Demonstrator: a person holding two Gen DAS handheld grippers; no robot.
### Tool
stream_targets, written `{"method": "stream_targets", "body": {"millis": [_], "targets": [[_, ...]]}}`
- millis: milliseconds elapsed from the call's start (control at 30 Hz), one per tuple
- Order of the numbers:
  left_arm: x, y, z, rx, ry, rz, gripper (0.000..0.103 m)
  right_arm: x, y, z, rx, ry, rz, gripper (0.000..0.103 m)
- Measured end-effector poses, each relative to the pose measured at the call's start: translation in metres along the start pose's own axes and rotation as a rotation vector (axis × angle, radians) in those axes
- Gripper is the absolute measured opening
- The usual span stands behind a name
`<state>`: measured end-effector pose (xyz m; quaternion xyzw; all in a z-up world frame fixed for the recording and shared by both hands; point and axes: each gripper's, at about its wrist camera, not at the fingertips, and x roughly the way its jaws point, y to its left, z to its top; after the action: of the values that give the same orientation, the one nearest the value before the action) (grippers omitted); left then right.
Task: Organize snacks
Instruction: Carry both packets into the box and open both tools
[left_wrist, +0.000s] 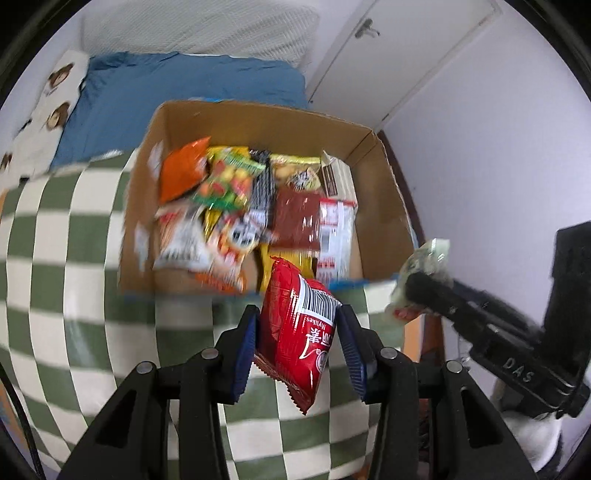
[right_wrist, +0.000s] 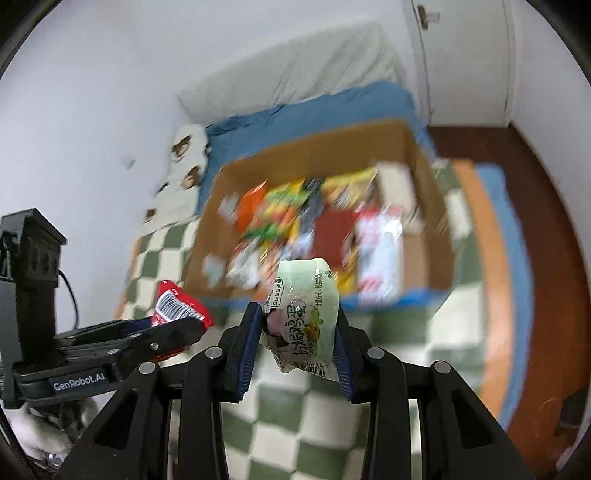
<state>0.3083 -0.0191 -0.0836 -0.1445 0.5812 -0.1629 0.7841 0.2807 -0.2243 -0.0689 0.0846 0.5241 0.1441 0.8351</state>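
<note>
The left tongs (left_wrist: 297, 334) are clamped on a glossy red foil snack packet with a white barcode panel (left_wrist: 301, 332), the blue ribbed pads pressing its two long sides about midway down, so the top of the packet stands up past the fingertips and the crimped bottom seam hangs below them. The right tongs (right_wrist: 299, 332) are likewise closed on a pale green, translucent plastic snack pouch with dark printed lettering (right_wrist: 304, 317), pinched across its middle.

Ahead of and below both tongs sits an open brown cardboard box (left_wrist: 384, 192) on a green-and-cream checkered blanket (left_wrist: 70, 236). The box holds a loose heap of other packets, among them an orange bag (left_wrist: 183, 171) at its far left and a dark red-brown flat pack (left_wrist: 295, 218) nearer the right. In the left view the right tongs appear off to the right side, well apart from the red packet.

Both held items look light, soft and crinkly, probably air-filled, with slick film that could slide under a weak grip. A hold across the flat body or on a sealed seam seems safest; squeezing hard may crush whatever is inside. The green pouch looks limper and may fold or swing.
</note>
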Motion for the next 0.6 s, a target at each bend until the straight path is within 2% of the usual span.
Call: {"method": "stream_targets", "body": {"millis": [133, 267, 533, 600], "targets": [[0.037, -0.003, 0.039, 0.006, 0.080, 0.041, 0.041, 0.019, -0.020, 0.036, 0.007, 0.052, -0.053, 0.039], [0.082, 0.011, 0.062, -0.025, 0.195, 0.076, 0.041, 0.047, -0.035, 0.053, 0.008, 0.122, -0.101, 0.039], [0.137, 0.026, 0.073, -0.047, 0.344, 0.136, 0.041, 0.096, -0.057, 0.057, 0.034, 0.239, -0.155, 0.039], [0.146, 0.027, 0.071, -0.049, 0.375, 0.130, 0.041, 0.105, -0.059, 0.058, 0.041, 0.275, -0.162, 0.040]]}}
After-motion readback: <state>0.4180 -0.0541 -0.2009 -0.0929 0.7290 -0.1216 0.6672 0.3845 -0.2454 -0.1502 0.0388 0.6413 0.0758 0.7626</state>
